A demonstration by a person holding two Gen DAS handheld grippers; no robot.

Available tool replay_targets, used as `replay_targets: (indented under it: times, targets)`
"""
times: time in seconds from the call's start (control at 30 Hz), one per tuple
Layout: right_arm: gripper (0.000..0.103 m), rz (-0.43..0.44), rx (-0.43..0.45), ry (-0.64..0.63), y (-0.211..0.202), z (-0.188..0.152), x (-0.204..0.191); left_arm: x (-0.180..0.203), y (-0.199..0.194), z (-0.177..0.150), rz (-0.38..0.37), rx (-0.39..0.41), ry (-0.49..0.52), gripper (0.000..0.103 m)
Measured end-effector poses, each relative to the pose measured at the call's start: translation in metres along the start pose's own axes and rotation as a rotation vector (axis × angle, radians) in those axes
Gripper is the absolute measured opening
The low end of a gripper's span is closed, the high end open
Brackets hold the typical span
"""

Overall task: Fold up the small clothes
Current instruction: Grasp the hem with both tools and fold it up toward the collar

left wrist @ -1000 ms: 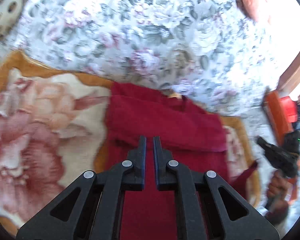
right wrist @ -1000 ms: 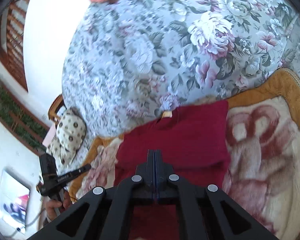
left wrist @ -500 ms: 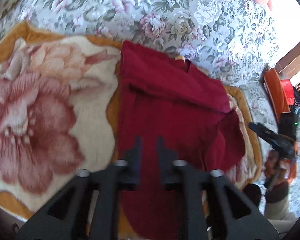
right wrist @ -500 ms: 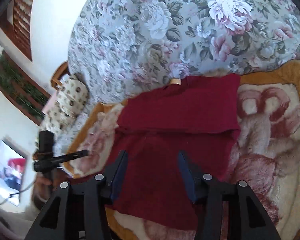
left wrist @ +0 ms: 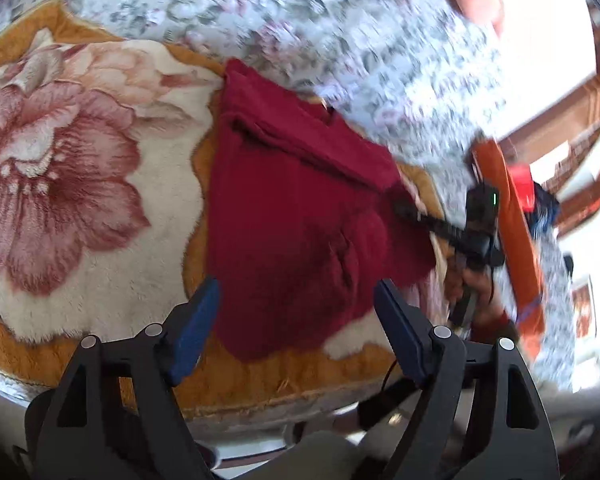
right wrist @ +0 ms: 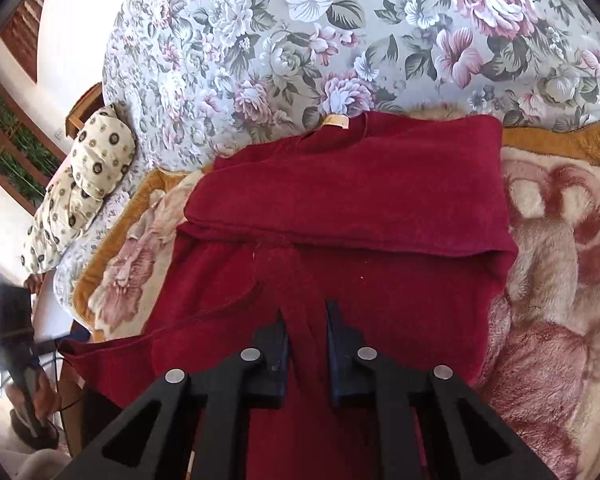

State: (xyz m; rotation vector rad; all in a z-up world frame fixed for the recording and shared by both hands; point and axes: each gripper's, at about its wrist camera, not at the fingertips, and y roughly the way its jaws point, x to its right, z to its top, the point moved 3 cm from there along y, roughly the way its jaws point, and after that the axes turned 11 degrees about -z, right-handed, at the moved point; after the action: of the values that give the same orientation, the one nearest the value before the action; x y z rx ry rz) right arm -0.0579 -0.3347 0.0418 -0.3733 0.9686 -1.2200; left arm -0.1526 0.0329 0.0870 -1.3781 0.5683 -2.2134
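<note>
A dark red sweater (right wrist: 340, 216) lies on a floral fleece blanket (right wrist: 560, 264), its top part folded down over the body; a tan label (right wrist: 336, 121) shows at the collar. It also shows in the left wrist view (left wrist: 300, 216). My left gripper (left wrist: 296, 312) is wide open and empty, just short of the sweater's near hem. My right gripper (right wrist: 306, 320) hovers low over the sweater's lower body with a narrow gap between its fingers, a fold of red cloth showing in the gap. The right gripper also shows in the left wrist view (left wrist: 404, 204) at the sweater's right edge.
The blanket lies on a bed with a grey floral cover (right wrist: 340, 32). A spotted cream pillow (right wrist: 80, 184) sits at the left. The bed's near edge (left wrist: 260, 412) is below my left gripper. Orange and red items (left wrist: 516, 216) lie at the right.
My left gripper opened wide and pulled back toward the near hem. My right gripper opened, then narrowed and came down low over the sweater's lower body.
</note>
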Motion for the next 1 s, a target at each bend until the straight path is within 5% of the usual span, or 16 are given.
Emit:
replay_targets:
  times: [0.1, 0.3, 0.33, 0.4, 0.43, 0.5, 0.67, 1.0]
  targets:
    - [0.013, 0.007, 0.002, 0.011, -0.002, -0.001, 0.002, 0.005, 0.007, -0.01, -0.049, -0.034, 0.05, 0.079]
    - [0.011, 0.025, 0.011, 0.057, -0.002, -0.002, 0.009, 0.009, 0.042, -0.005, 0.007, -0.047, 0.146, 0.076]
    - [0.009, 0.021, 0.021, 0.058, -0.004, -0.002, 0.009, 0.009, 0.046, -0.001, 0.016, -0.032, 0.162, 0.07]
    - [0.008, 0.018, 0.052, 0.065, -0.01, -0.001, 0.009, 0.007, 0.061, 0.012, 0.051, -0.049, 0.174, 0.029]
    - [0.007, 0.019, 0.07, 0.074, -0.015, 0.001, 0.011, 0.006, 0.067, 0.019, 0.075, -0.061, 0.178, 0.025]
    - [0.007, 0.019, 0.105, 0.088, -0.025, 0.009, 0.014, 0.007, 0.074, 0.042, 0.107, -0.037, 0.206, 0.015]
    - [0.007, -0.005, 0.194, 0.115, -0.044, 0.042, 0.027, 0.005, 0.076, 0.12, 0.132, 0.06, 0.219, 0.007]
    - [0.007, -0.123, 0.299, 0.224, -0.014, 0.113, 0.072, -0.016, 0.152, 0.26, 0.274, 0.123, 0.255, 0.007]
